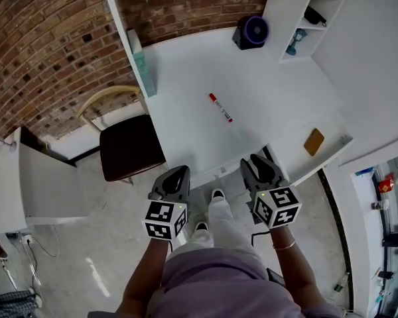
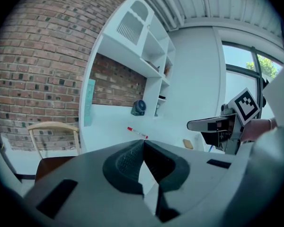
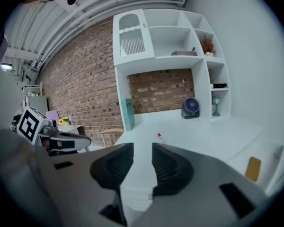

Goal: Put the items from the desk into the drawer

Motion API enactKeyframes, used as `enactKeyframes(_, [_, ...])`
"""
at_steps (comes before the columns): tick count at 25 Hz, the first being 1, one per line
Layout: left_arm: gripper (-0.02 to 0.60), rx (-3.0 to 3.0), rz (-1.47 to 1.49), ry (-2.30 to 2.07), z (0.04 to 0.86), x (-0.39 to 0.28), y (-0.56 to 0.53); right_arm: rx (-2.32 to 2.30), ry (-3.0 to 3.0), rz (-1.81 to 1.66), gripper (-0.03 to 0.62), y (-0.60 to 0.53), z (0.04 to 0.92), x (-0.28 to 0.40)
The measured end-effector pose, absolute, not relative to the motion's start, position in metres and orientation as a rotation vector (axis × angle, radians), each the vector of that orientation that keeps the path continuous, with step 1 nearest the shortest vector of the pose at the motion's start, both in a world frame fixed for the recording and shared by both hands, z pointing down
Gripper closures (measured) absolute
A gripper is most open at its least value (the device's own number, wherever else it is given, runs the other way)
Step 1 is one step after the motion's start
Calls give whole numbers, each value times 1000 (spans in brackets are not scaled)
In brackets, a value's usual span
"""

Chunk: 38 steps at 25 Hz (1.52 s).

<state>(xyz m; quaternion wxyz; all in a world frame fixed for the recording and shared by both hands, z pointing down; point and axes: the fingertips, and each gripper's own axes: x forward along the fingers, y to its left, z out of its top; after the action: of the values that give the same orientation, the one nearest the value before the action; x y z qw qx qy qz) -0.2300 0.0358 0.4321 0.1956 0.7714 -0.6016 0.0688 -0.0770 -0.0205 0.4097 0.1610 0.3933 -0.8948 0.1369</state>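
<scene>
Shelving: white open shelf unit (image 1: 288, 18) at the far right of the white desk (image 1: 186, 71). The upper cubby holds a black object (image 1: 315, 15) and the cubby below it a small teal lamp-shaped piece (image 1: 296, 42); neither can be made out further.

Ledge: a lower white rimmed ledge (image 1: 288, 156) at the desk's near right carries a tan flat square piece (image 1: 314, 141). I cannot tell whether this ledge is the drawer.

Desk top: a red-and-white marker pen (image 1: 220, 107) has a slim white barrel and a red cap at its far end. It lies diagonally near the middle, alone, well apart from both grippers. A black-and-purple round fan (image 1: 252, 30) stands beside the shelf unit, and a teal upright slab (image 1: 142, 68) leans at the left wall.

Floor: a dark-seated chair with a wooden back (image 1: 129, 144) is left of the desk.

Left gripper (image 2: 143, 143): jaw tips together, nothing between them.

Right gripper (image 3: 142, 150): jaws apart, empty, at the desk's near edge.
</scene>
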Motion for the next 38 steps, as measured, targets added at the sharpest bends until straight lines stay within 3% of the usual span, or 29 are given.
enactKeyframes(19, [581, 1974, 203, -1859, 442, -263, -41, 875, -2530, 333, 482, -160, 455, -132])
enactKeyframes(38, [581, 1722, 220, -1999, 461, -297, -42, 727, -2377, 314, 468, -231, 525, -172])
